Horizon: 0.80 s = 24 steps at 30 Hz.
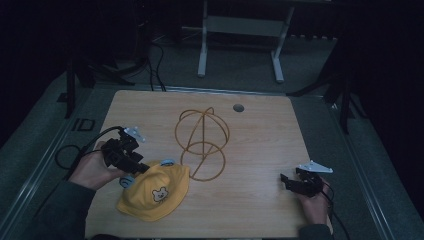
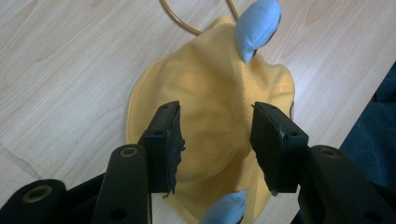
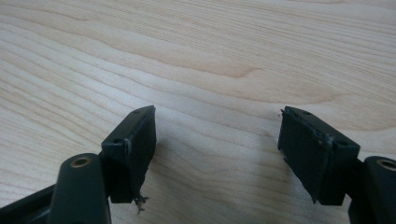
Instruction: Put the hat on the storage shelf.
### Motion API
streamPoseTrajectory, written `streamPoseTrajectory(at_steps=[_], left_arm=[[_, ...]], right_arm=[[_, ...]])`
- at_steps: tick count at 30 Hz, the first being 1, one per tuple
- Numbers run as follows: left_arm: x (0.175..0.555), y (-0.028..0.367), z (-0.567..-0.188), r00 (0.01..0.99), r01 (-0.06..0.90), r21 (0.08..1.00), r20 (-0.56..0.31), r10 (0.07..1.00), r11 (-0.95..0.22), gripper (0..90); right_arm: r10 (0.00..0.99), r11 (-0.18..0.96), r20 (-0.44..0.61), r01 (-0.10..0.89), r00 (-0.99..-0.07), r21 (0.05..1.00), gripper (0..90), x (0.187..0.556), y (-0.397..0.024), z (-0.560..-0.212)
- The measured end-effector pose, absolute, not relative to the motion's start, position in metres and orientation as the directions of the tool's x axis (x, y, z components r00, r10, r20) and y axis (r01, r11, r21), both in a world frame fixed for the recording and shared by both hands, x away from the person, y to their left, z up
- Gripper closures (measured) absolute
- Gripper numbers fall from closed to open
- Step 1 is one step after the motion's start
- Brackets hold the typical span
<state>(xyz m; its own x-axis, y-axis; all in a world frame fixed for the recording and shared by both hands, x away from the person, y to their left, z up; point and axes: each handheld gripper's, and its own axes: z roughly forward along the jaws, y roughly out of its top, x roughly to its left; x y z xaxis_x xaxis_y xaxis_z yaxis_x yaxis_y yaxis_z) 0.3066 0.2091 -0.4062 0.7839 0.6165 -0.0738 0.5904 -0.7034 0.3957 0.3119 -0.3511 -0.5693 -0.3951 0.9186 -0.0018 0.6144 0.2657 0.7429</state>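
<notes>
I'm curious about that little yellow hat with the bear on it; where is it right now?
In the high view the yellow hat lies at the table's near left, touching the wire stand, with the open left gripper at its edge.

gripper (image 2: 215, 140) jaws apart — over yellow hat (image 2: 210, 107), wooden table (image 2: 70, 70)

Dim high view, dark surroundings, gripper views brighter, sharp

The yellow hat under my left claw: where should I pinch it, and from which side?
Pinch the raised fold of the crown on the yellow hat, coming straight down from above. The left claw already hangs open over it, jaws either side of that ridge. The hat lies slumped on the table, so its brim looks too flat to get under. Stay between the two blue ears.
</notes>
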Motion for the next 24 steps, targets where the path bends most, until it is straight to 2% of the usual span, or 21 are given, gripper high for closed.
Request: streamPoseTrajectory(at_steps=[14,24], left_arm=[[0.307,0.195,-0.418,0.812,0.571,0.314,-0.085,0.577,-0.758,54.2],[0.312,0.184,-0.431,0.821,0.568,0.238,-0.100,0.562,-0.788,59.9]], right_arm=[[0.918,0.266,-0.002,0.614,-0.395,0.743,27.7,0.312,-0.351,-0.569],[0.918,0.266,-0.001,0.615,-0.396,0.742,27.5,0.312,-0.351,-0.569]])
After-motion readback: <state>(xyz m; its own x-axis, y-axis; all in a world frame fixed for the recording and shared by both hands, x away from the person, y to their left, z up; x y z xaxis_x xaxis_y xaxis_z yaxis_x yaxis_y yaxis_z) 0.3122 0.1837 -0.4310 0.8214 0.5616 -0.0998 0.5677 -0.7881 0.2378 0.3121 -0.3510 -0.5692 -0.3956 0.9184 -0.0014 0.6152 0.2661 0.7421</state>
